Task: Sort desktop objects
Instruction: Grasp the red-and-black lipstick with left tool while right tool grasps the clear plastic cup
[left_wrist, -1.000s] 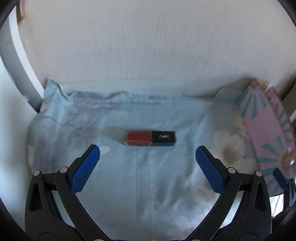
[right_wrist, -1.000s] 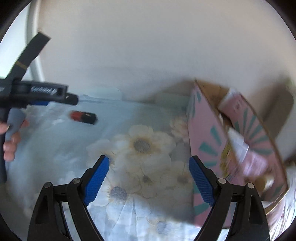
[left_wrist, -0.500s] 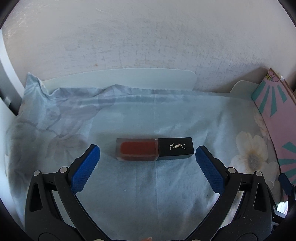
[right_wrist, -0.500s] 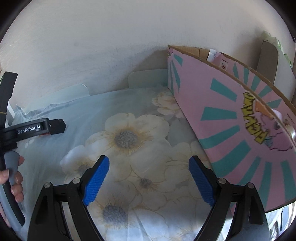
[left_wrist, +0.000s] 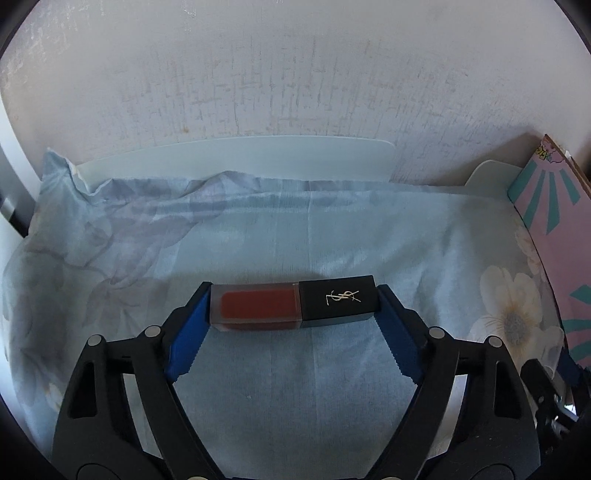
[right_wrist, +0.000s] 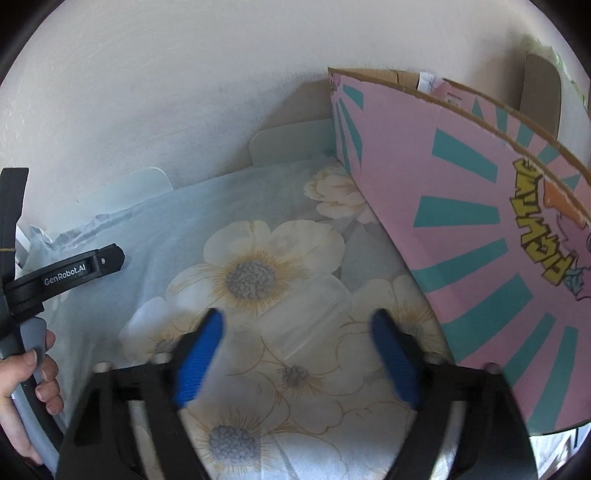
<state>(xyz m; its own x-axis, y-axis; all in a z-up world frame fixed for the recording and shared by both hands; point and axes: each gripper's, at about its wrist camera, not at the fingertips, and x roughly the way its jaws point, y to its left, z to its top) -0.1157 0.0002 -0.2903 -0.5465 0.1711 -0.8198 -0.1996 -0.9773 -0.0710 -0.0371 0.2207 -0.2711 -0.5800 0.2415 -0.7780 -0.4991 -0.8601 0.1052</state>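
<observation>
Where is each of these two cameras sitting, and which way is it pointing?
Left wrist: rides the left gripper, looking forward over the floral cloth to the wall; its blue pads touch both ends of the lipstick.
Right wrist: rides the right gripper, facing the pink box; jaws open and empty, the person's hand at left.
Shared: cloth, pink box, wall; the right view also shows the left gripper's body.

Pink box (right_wrist: 461, 236) close right; cloth (right_wrist: 155, 229) leftward seemingly open
</observation>
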